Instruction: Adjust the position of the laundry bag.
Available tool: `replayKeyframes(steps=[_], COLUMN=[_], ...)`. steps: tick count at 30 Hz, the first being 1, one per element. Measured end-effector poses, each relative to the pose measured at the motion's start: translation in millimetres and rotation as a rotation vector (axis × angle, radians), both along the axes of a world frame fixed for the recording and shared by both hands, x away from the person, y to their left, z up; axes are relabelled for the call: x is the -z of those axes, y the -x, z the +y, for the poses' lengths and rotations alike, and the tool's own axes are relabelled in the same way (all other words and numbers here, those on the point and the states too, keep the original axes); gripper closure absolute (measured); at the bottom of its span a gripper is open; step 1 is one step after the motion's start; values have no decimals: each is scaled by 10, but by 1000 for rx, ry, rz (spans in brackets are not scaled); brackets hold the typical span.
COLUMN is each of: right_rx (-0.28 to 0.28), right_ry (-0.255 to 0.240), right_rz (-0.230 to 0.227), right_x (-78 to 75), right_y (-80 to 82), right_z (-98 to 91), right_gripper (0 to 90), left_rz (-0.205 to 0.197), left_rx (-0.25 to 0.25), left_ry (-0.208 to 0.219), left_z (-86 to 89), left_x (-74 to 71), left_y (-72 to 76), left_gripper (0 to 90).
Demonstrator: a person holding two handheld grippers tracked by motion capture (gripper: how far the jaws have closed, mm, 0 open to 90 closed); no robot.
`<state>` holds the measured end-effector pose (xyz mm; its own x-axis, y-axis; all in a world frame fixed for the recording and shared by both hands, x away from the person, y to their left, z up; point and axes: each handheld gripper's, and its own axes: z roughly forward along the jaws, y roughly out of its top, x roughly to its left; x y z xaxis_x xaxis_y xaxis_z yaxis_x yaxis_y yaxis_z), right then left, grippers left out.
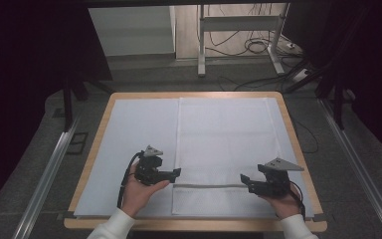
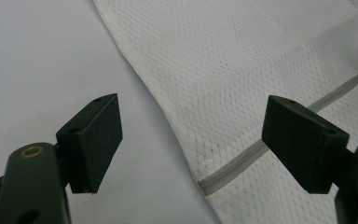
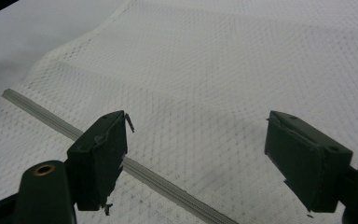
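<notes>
Near front edge of surface (image 1: 104,124), white mesh cloth (image 1: 226,134) lies flat, reaching toward far edge, grey zipper (image 2: 242,161) crossing its near end. Left hand-held gripper (image 1: 171,173) hovers at cloth's left edge, jaws apart, empty. Right hand-held gripper (image 1: 245,180) above zipper's right part, jaws apart too. Judge cloth light, limp, likely to slide; pinch hem at near corners, beside zipper.

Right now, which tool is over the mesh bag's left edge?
The left tool: its open jaws straddle the mesh bag's left edge. The right tool hovers over the bag's right part.
</notes>
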<state>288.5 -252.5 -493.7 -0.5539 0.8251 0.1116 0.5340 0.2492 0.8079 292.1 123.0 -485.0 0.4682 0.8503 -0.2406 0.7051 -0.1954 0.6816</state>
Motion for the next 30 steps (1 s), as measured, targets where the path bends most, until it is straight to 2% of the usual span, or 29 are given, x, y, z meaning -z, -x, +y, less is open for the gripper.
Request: replayKeyframes(steps=[8,10,14,18,23,25,30], right_rx=[2,2,-1,-1,2,1,6], right_ry=[3,10,17,21,32,32,34], right_rz=[-1,-2,-2,-8,-12,-13,-14], right_x=[3,9,17,11,14,15,15], right_y=[10,13,8,18,17,18,15], right_z=[13,21,31,31,33,36,37], right_gripper=[208,209,209,210,211,211,211], left_rz=[61,82,106,123,139,158,172], left_rx=[13,30,37,31,47,45,47], left_ry=[24,27,14,9,29,56,57], left_z=[-32,-60,-99,-103,-98,-87,-97], left_x=[58,85,142,192,216,249,296], left_y=[-99,-132,-182,-222,-259,-292,-313], left_gripper=[211,230,235,251,311,327,346])
